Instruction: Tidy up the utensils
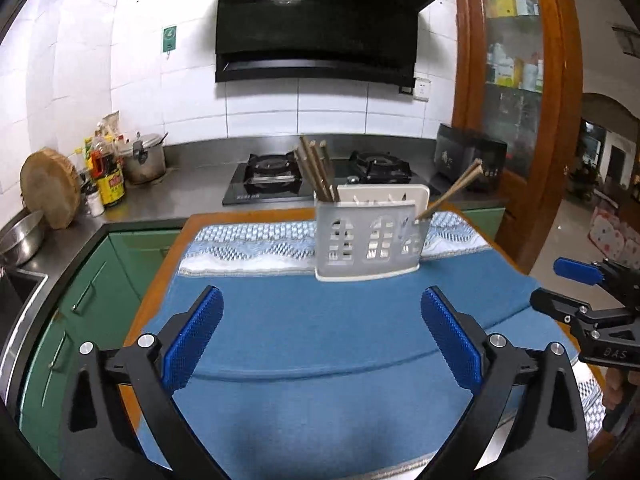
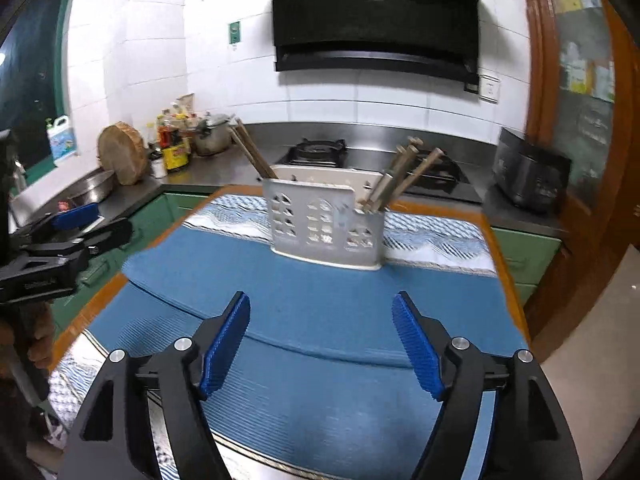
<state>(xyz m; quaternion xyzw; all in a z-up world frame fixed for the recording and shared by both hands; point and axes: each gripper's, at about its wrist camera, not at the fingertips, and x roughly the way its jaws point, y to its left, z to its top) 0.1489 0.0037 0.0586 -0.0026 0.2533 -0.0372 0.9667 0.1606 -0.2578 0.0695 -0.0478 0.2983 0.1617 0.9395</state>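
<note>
Across the blue cloth, the left gripper (image 1: 322,336) and right gripper (image 2: 322,344) both gape wide and empty, while the chopstick holder (image 1: 368,236) stands ahead between them, chopsticks (image 1: 318,170) leaning from both end compartments.

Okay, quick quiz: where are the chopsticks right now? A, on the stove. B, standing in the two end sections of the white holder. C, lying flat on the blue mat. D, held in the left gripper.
B: the chopsticks lean out of the end sections of the white holder, while the left gripper and right gripper are both open with nothing between their pads.
</note>
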